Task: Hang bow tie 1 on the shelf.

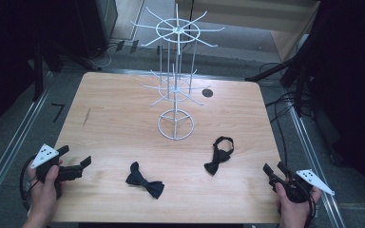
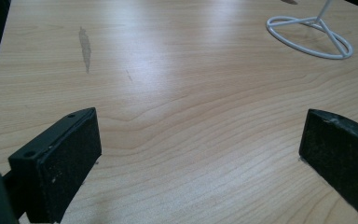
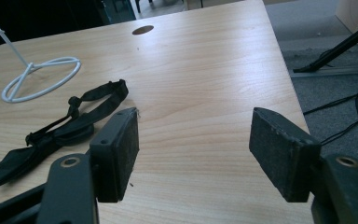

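Two black bow ties lie on the wooden table (image 1: 114, 123): one (image 1: 144, 180) near the front middle, the other (image 1: 219, 155) with its strap looped, to the right of it. A white wire rack (image 1: 176, 76) stands at the table's middle back, its ring base (image 2: 311, 37) on the wood. My left gripper (image 1: 76, 159) rests at the front left corner, open, jaws wide apart over bare wood (image 2: 200, 140). At the front right edge my right gripper (image 1: 274, 168) is open with nothing between its pads; the strapped bow tie (image 3: 60, 128) lies just left of its left jaw.
A round cable hole (image 1: 207, 92) sits in the table's back right. Dark stands and cables (image 1: 290, 99) crowd the floor to the right, and metal rails (image 1: 9, 152) run along both sides. A person's hands hold both grippers at the near edge.
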